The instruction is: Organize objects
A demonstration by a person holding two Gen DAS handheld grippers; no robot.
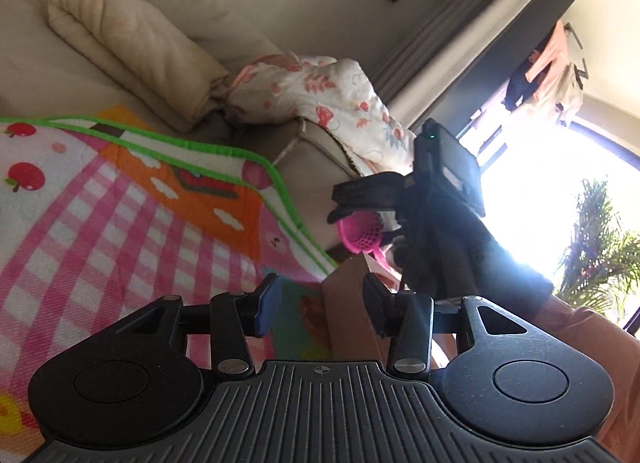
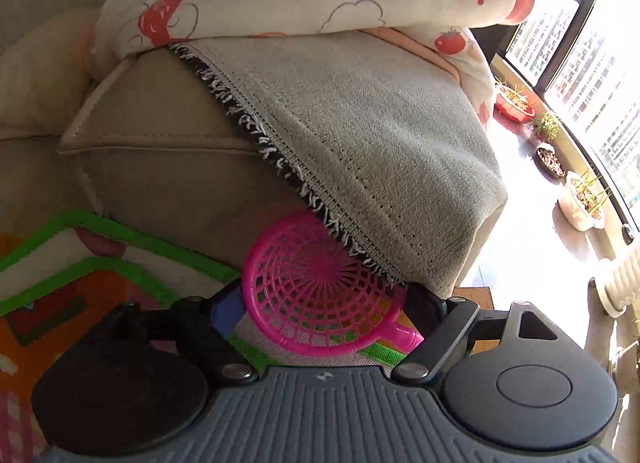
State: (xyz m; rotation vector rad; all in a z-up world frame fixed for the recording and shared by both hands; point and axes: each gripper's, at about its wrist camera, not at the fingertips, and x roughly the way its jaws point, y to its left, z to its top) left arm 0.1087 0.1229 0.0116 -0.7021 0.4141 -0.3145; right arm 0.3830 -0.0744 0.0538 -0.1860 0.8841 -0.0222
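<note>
Pink plastic sieve (image 2: 320, 287) sits clamped in your right tool (image 2: 324, 303), held up w/ its handle free, over the play mat (image 2: 60, 291) by the sofa; left tool (image 1: 320, 303) gapes, empty, prob. ready to assist.

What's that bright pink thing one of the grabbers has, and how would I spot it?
Find the beige sofa with the grey fringed blanket draped over its arm. Just below the fringe, between the right gripper fingers, sits a round pink plastic mesh sieve with a short handle, the only openwork thing there.
</note>
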